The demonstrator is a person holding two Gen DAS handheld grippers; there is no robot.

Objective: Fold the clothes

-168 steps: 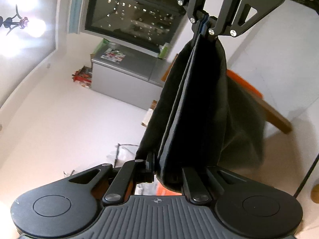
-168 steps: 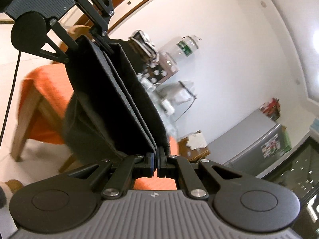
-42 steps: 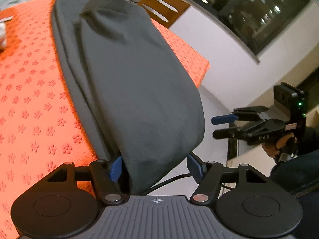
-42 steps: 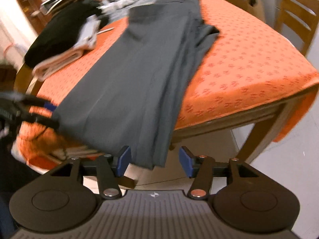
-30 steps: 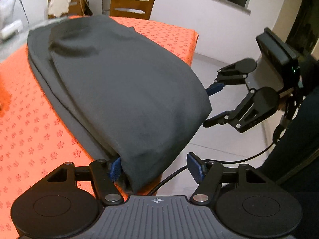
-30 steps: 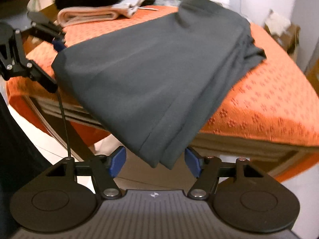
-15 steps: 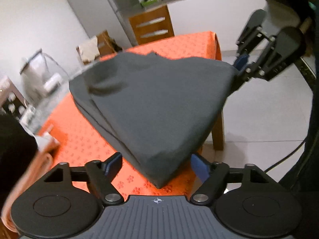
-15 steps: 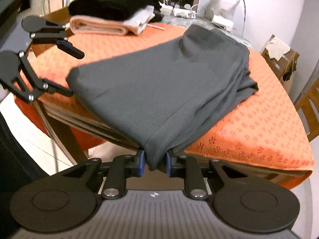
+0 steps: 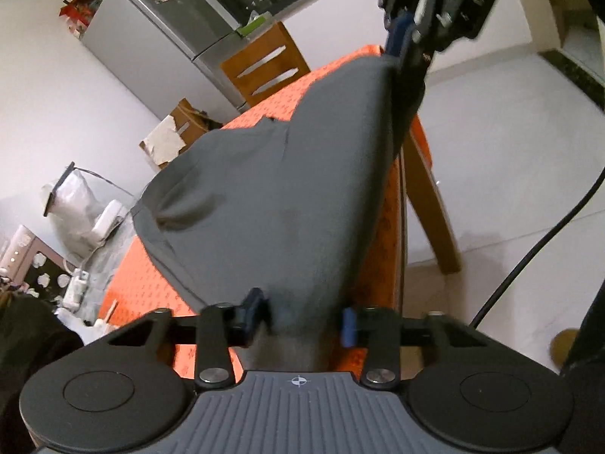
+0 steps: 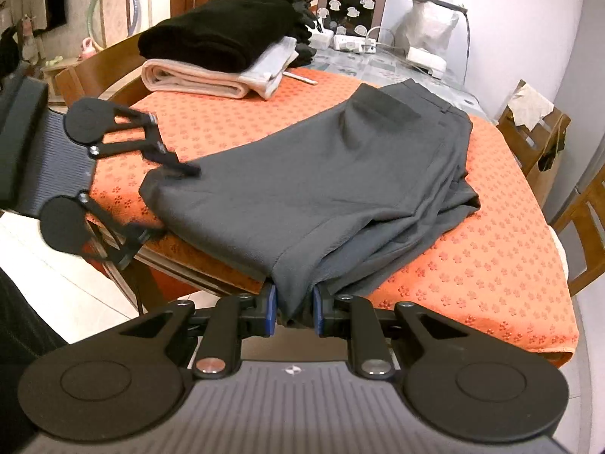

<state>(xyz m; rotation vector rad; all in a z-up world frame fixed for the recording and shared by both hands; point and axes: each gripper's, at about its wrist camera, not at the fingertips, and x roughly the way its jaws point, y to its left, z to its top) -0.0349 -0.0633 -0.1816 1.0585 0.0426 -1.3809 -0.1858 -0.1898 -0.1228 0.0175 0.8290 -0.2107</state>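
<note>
Grey trousers (image 10: 321, 174) lie folded on the orange tablecloth (image 10: 472, 265), waistband at the far end. My right gripper (image 10: 294, 310) is shut on the near hem corner, which is bunched between its blue pads and lifted off the table edge. The left wrist view shows my left gripper (image 9: 302, 317) closing its jaws, with the other hem corner of the trousers (image 9: 272, 189) filling the gap and touching both pads. Seen from the right wrist, the left gripper (image 10: 170, 200) straddles that corner at the table's left edge. The right gripper (image 9: 404, 56) holds the far corner high.
A stack of folded black and cream clothes (image 10: 219, 56) sits at the back left of the table, with chargers (image 10: 423, 56) behind. Wooden chairs (image 9: 264, 68) (image 10: 582, 227) flank the table. A black cable (image 9: 548, 234) trails over the floor, and a fridge (image 9: 170, 30) stands by the wall.
The left jaws have narrowed onto the hem corner and the left gripper has rolled. The right gripper, shut on its corner since half a second ago, has risen with the cloth.
</note>
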